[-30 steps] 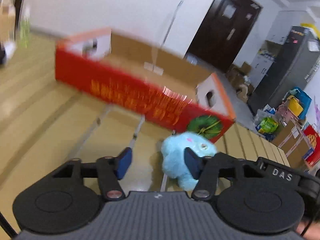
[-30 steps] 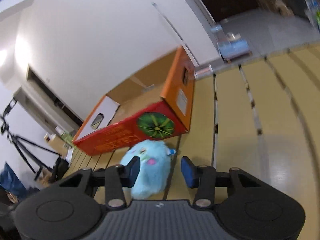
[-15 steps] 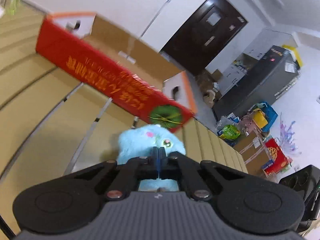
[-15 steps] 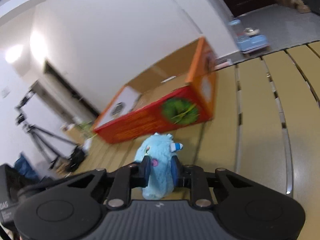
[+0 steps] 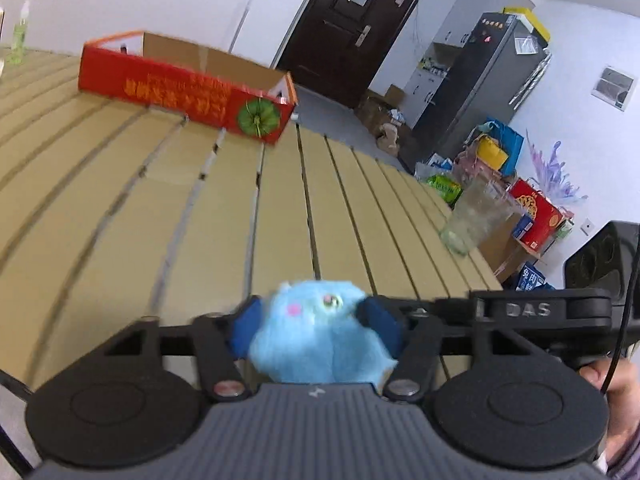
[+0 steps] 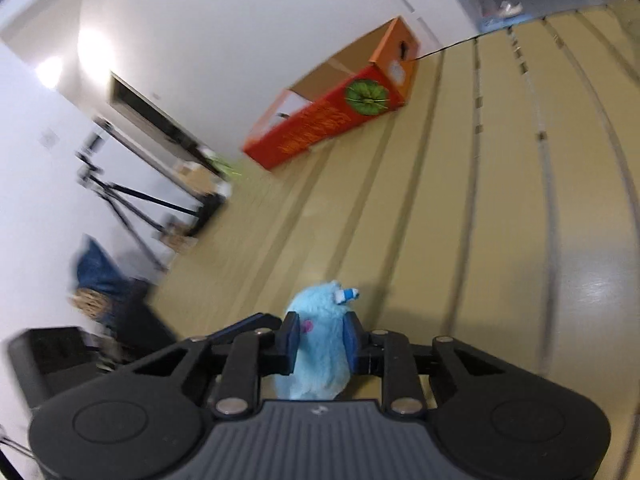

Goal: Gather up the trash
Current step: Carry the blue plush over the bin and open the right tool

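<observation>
A slatted wooden table (image 5: 280, 208) carries a red box (image 5: 188, 96) and a plastic cup (image 5: 474, 216).

"DAS" is showing in raised letters on the black device (image 5: 536, 312) at near right; the red box's (image 5: 176, 92) orange lettering is reading illegibly.

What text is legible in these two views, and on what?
"DAS": raised letters on the black gripper body at the right of the left wrist view.
Yellow lettering on the red box: too blurred to read in either view.
White characters on a blue box on the floor: too small to read.
Sheets on the fridge: unreadable.
</observation>
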Motion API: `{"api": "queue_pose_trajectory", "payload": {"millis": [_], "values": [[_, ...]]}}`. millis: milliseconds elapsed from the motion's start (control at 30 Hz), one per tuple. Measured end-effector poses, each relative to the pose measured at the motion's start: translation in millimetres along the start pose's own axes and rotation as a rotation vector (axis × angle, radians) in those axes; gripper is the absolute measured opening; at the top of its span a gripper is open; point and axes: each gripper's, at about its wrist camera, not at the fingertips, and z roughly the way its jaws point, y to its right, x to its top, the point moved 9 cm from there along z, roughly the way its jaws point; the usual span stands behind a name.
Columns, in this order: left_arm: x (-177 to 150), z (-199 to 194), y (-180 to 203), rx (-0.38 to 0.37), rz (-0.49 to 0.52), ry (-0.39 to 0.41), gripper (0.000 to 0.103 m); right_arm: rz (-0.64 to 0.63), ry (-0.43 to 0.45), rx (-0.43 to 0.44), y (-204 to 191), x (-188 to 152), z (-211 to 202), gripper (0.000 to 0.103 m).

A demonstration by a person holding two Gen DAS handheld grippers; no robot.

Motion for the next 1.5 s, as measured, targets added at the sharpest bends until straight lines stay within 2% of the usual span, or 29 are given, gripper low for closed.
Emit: {"api": "queue_pose_trajectory", "payload": {"millis": [33, 167, 267, 367, 400, 533, 633, 767, 867, 967, 1033, 1133, 1233, 1333, 1433, 1500], "values": [[-3.7, 4.9, -3.5, 0.017, -0.035, -0.006, 0.044, -0.011, 0.022, -0.021, 3.4, -0.4, -0.8, 0.025], [-11.6, -2.5, -18.6, -0.017, -0.192, 0.012, 0.044, -0.028, 0.095, -0.048, 7.9, -5.6, -8.3, 0.033], [-16.0, -18.9, -23.8, -0.004, -0.203, 0.059, 0.047, -0.008, 0.146, -0.019, 8.6, -7.8, -15.9, 0.033], [-22.3, -18.8, -15.8, -0.041, -0.221, 0.044, 0.047, -0.036, 0.132, 0.001, 3.8, -7.6, -7.1, 0.034], [-23.2, -14.4, -13.7, -0.032, -0.211, 0.037, 0.047, -0.034, 0.127, 0.0, 1.1, -7.8, -2.7, 0.034], [-25.3, -5.9, -14.2, 0.0, -0.193, 0.057, 0.034, -0.033, 0.138, -0.023, 0.7, -12.3, -1.9, 0.03], [-27.0, -6.0, -17.5, -0.02, -0.225, 0.06, 0.031, -0.056, 0.144, -0.032, -0.7, -17.8, -5.0, 0.028], [-26.5, -13.6, -11.5, -0.015, -0.204, 0.071, 0.03, -0.037, 0.15, -0.024, -2.6, -19.3, -11.6, 0.027], [-28.2, -34.9, -5.5, -0.023, -0.196, 0.089, 0.03, -0.051, 0.172, -0.001, -15.3, -27.3, -26.1, 0.027], [-44.3, -71.5, 0.7, -0.029, -0.187, 0.11, 0.03, -0.072, 0.189, 0.038, -35.6, -53.4, -46.5, 0.027], [-71.8, -98.0, 2.2, -0.02, -0.185, 0.105, 0.03, -0.118, 0.183, 0.043, -50.0, -85.6, -57.8, 0.027], [-125.3, -124.4, -3.3, 0.01, -0.212, 0.046, 0.03, -0.177, 0.12, 0.016, -59.6, -144.6, -63.5, 0.027], [-169.7, -137.2, -12.3, 0.045, -0.248, 0.0, 0.03, -0.149, 0.039, 0.01, -53.7, -190.7, -58.8, 0.027], [-189.6, -133.7, -26.7, 0.058, -0.306, -0.038, 0.029, -0.143, -0.023, -0.023, -49.5, -206.6, -47.8, 0.027], [-185.9, -127.6, -38.7, 0.072, -0.339, -0.052, 0.03, -0.117, -0.045, -0.029, -48.7, -204.7, -35.9, 0.027], [-181.8, -114.9, -49.8, 0.083, -0.378, -0.092, 0.03, -0.086, -0.055, -0.051, -41.1, -199.6, -21.3, 0.029]]}}
